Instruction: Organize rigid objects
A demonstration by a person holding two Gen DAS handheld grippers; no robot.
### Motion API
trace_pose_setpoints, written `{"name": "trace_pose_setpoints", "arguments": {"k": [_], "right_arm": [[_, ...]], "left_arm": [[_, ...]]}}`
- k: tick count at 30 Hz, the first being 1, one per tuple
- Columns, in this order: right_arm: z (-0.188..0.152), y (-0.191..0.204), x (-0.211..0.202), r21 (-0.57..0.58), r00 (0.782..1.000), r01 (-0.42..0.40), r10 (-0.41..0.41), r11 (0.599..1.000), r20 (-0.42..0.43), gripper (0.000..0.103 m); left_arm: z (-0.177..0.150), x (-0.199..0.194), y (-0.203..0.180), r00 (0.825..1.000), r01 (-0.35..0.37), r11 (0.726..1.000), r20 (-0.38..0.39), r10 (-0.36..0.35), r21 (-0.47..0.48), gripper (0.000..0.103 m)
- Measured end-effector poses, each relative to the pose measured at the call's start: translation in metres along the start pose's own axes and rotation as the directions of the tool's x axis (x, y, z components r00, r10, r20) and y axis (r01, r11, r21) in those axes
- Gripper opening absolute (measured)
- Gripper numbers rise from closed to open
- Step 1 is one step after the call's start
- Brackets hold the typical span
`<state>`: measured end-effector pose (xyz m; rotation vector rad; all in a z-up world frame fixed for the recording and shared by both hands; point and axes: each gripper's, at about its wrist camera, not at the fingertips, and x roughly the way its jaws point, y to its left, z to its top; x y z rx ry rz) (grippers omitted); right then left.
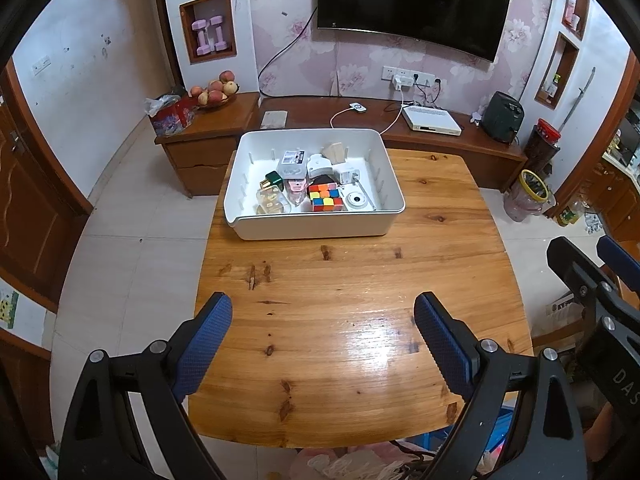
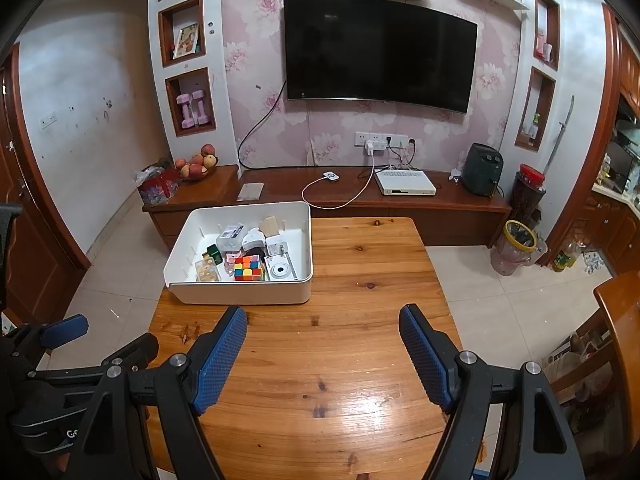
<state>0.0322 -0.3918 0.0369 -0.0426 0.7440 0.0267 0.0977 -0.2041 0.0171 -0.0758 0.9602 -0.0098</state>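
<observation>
A white plastic bin point(image 1: 316, 224) point(image 2: 240, 294) stands at the far left of the wooden table point(image 1: 352, 320) point(image 2: 340, 360). It holds a colour cube point(image 1: 326, 197) point(image 2: 249, 268), a white round-lens device point(image 1: 357, 201) point(image 2: 280, 270), a green-capped bottle point(image 1: 274, 179), a clear box point(image 1: 293, 159) and other small items. My left gripper point(image 1: 322, 312) is open and empty above the near table. My right gripper point(image 2: 322, 320) is open and empty, also short of the bin. The right gripper shows at the left wrist view's right edge point(image 1: 592, 264).
A low wooden TV bench point(image 2: 400, 200) runs behind the table, with a fruit bowl point(image 1: 214, 94), a white set-top box point(image 1: 431, 120) and a black appliance point(image 1: 502, 116). Jars point(image 2: 516, 248) stand on the floor at the right. A wooden chair point(image 2: 624, 320) is at the right.
</observation>
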Motion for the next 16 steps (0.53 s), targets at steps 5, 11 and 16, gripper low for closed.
{"name": "trace_pose_setpoints", "arguments": {"k": [5,11,16], "right_arm": [[0.0002,0.0003,0.0002,0.001,1.0,0.0,0.0,1.0,0.0,0.079],[0.0002,0.0,0.0012,0.0,1.0,0.0,0.0,1.0,-0.001,0.079],[0.0003,0.0006,0.0013,0.0,1.0,0.001,-0.001,1.0,-0.002,0.079]], "left_arm": [[0.0015,0.0008,0.0011,1.0,-0.001,1.0,-0.002,0.001,0.002,0.094],[0.0031,0.0024,0.0019,1.0,-0.004,1.0,-0.007,0.004,0.0,0.094],[0.0027,0.0039,0.0017,1.0,-0.006,1.0,-0.013,0.006,-0.001,0.094]]}}
